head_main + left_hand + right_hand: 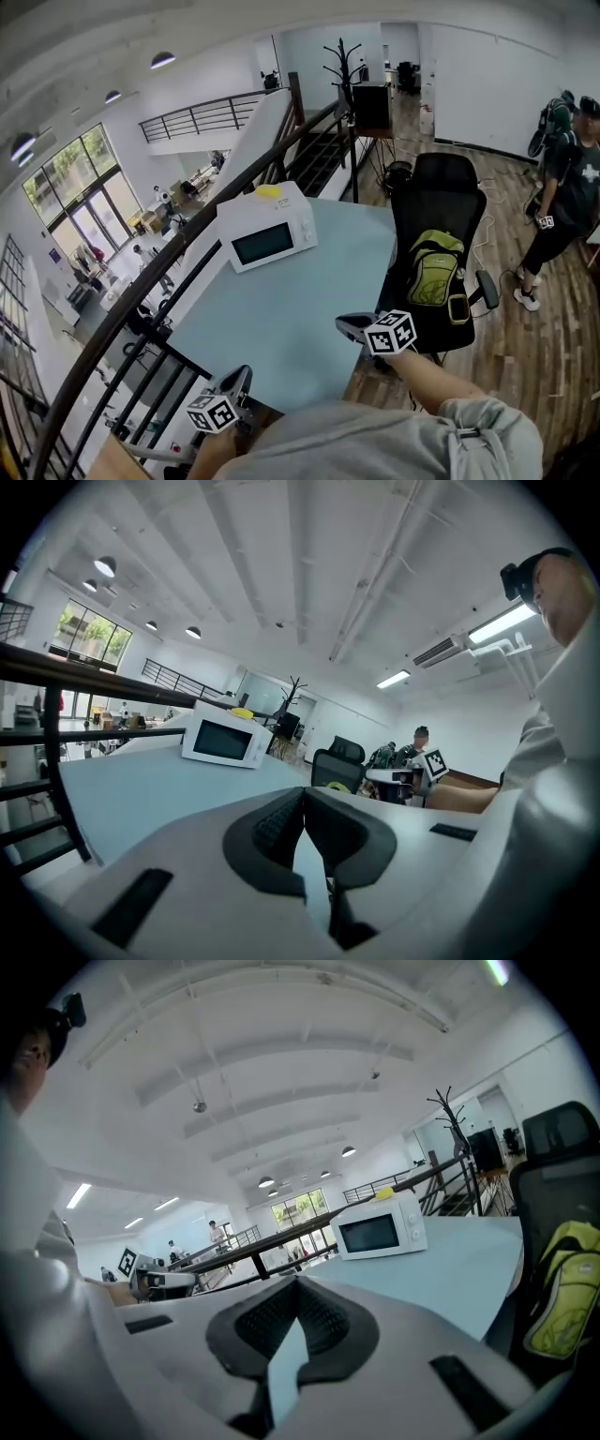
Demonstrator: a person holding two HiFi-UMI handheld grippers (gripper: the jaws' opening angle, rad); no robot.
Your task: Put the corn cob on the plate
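We hold left claw [238,377] and right claw [346,323] both closed, empty, at near edge of pale blue tabletop [291,314]. White microwave oven [267,230] at far end, small yellow object [268,191] on top.

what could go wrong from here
1. No plate shows on the table. The only small thing is a yellow object on top of the microwave, too small to identify, so the target could be misjudged.
2. The left gripper and the right gripper both have their jaws together and empty; they must open before any grasp.
3. The microwave stands close to the railing; a nudged object might drop over it.
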